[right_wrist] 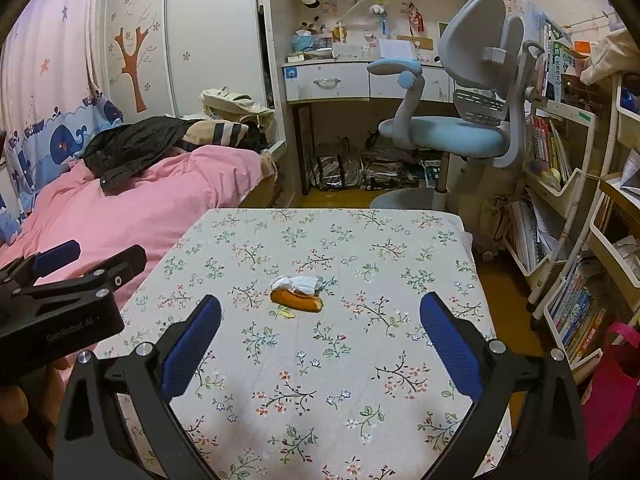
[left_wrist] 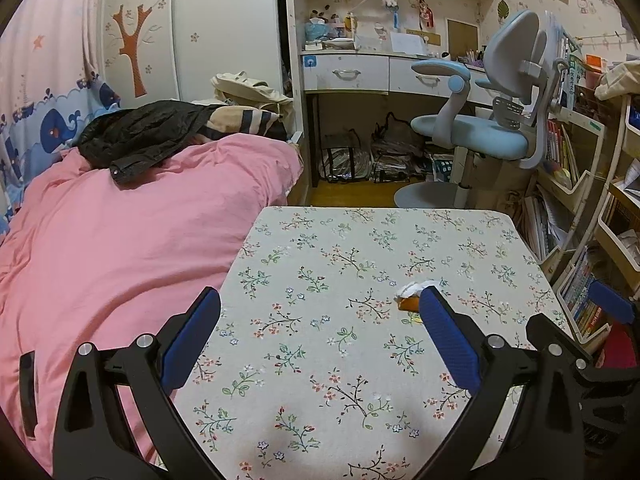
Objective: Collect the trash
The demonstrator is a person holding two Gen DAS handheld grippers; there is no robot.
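An orange peel [right_wrist: 296,301] lies on the floral tablecloth [right_wrist: 360,248] with a crumpled white tissue [right_wrist: 299,282] resting on it and a small yellow scrap [right_wrist: 286,313] just in front. My right gripper [right_wrist: 320,304] hovers open a little short of the pile, which sits left of centre between its blue pads. My left gripper [left_wrist: 320,300] is open over the table's left part. Its right finger [left_wrist: 444,328] hides part of the peel [left_wrist: 409,304] and tissue [left_wrist: 412,289]. Each gripper shows at the edge of the other's view: left gripper [right_wrist: 104,252], right gripper [left_wrist: 568,304].
A bed with a pink duvet [left_wrist: 120,240] borders the table's left side. A blue desk chair [right_wrist: 460,132] and a desk stand beyond the far edge. White book racks [right_wrist: 560,208] line the right, with a pink bag [right_wrist: 612,380] on the floor beside the table.
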